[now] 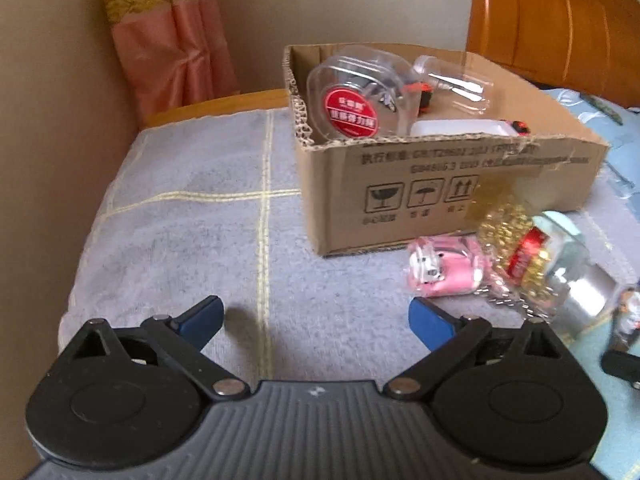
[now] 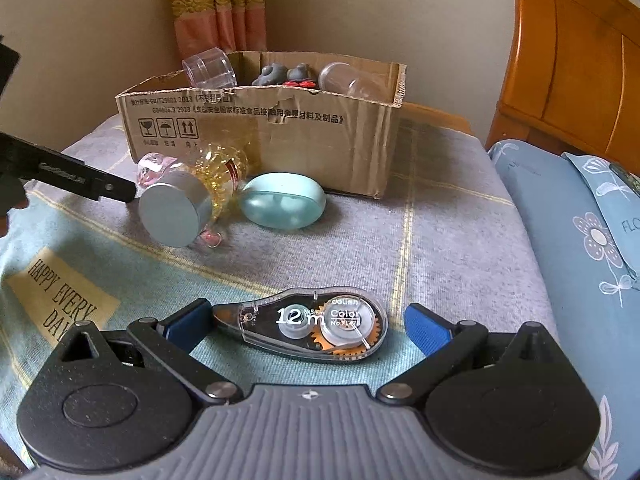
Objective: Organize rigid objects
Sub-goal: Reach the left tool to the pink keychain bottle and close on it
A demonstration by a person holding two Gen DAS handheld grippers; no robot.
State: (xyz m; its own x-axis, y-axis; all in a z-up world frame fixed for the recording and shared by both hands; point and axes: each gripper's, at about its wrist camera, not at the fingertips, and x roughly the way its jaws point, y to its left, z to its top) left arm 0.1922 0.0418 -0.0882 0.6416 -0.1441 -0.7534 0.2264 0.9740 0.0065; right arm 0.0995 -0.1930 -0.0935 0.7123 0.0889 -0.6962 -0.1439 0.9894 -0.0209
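Left of the cardboard box, the left hand-held gripper hangs wide open and empty over the grey blanket. Inside the box already lie a clear round case with a red label, a clear bottle and small grey toys, so the sorting looks partly done. Just in front of the box, a silver-lidded jar of gold pieces, a pink item and a pale teal case wait outside. Nearer, in front of the box, the right hand-held gripper stands wide open around a correction tape dispenser, not yet gripping it.
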